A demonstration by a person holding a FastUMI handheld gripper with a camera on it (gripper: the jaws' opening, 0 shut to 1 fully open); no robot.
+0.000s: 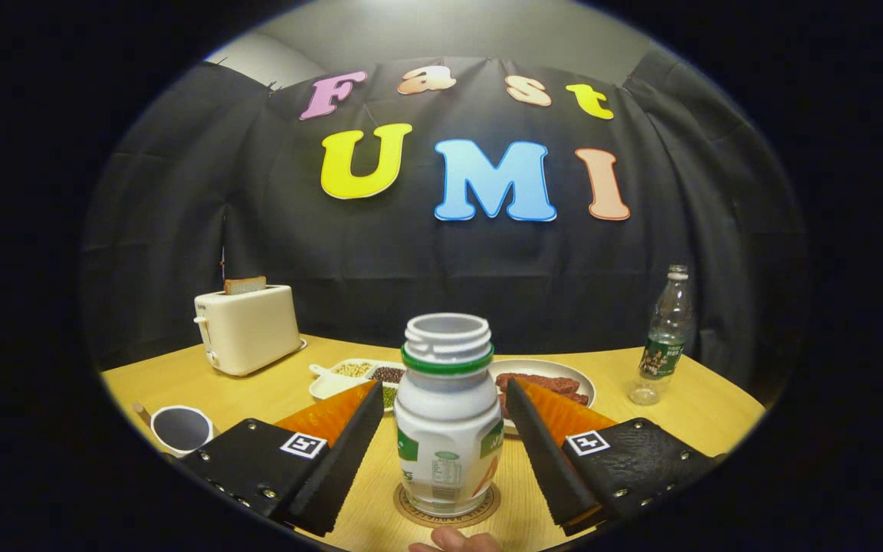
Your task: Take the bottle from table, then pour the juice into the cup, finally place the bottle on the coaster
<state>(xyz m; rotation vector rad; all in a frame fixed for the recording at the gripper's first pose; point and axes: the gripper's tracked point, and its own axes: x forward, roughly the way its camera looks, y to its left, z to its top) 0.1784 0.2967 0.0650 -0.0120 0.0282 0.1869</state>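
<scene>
At the bottom centre of the frame the gripper (445, 452) has its fingers spread wide, clear of the uncapped bottle (448, 429) standing upright on the coaster (487, 507) between them, with the cup (181, 428) at lower left on the surface (257, 395)

Non-task items on the wooden table (687, 418)

Toaster (246, 330) holding a bread slice (244, 285); divided tray (357, 377), apparently beans; plate (545, 377) of reddish food; clear water bottle (664, 337) well apart.
</scene>
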